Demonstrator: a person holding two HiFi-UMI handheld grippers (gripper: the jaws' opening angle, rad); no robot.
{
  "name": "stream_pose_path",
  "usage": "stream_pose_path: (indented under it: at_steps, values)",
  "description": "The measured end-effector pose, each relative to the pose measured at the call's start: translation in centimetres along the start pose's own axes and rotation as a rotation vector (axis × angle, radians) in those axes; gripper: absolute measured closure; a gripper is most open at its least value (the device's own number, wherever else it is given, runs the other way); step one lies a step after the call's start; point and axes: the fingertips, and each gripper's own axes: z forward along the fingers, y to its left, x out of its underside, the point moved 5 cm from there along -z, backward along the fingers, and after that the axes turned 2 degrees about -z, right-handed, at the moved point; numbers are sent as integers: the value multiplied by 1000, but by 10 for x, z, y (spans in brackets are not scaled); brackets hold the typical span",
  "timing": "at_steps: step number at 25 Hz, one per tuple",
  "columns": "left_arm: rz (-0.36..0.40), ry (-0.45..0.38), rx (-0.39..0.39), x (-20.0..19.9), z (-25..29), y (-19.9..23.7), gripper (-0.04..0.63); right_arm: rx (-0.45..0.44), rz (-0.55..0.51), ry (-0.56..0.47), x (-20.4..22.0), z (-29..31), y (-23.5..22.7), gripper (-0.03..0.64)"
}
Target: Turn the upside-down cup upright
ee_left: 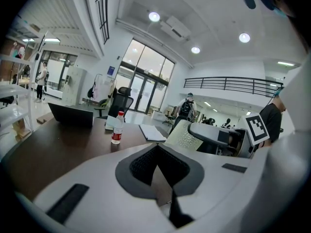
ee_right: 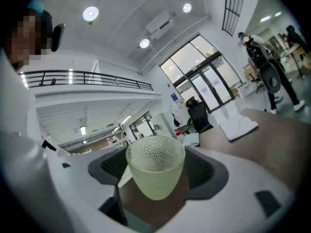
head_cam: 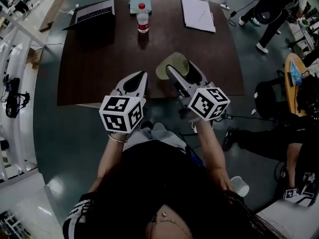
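The right gripper (head_cam: 183,73) is clamped on the pale green, bumpy cup (ee_right: 155,174), which sits between its jaws over the near part of the dark table (head_cam: 99,68), wide end toward 12 o'clock in the right gripper view. At the cup's 9 o'clock in the head view, the left gripper (head_cam: 134,81) has its jaws closed together on nothing. A water bottle (head_cam: 143,18) stands at 12 o'clock.

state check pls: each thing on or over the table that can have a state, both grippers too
cup: clamped between the right fingers, tilted, not standing upright
right gripper: shut on the cup
left gripper: fingers together, nothing between them
bottle: upright on the table, red cap on
laptop: open, lid up
notepad: lying flat on the table
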Motion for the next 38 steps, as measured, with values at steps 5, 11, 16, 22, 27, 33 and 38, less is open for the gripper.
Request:
stream_pose_path:
  at_steps: [5,11,16,22,27,33,38]
  values:
    - [-5,-1,5,2,1,2,594,-25,126,-13,7,-2,-9,253]
    - [-10,-7,22,2,-1,0,594,-94,344,-54,10,-9,-14,253]
    - [-14,-13,45,1,-3,-3,594,-160,507,-74,12,-12,-20,253]
    - [-26,-27,62,-1,-4,-3,594,-207,703,-107,19,-14,-28,253]
    - [-47,-47,78,-2,-7,-1,594,-238,833,-127,28,-14,-32,253]
    - [-42,-36,83,-2,-5,1,594,-251,881,-128,30,-10,-36,253]
    - [-33,-30,96,-1,-6,-1,594,-269,908,-131,31,-10,-37,253]
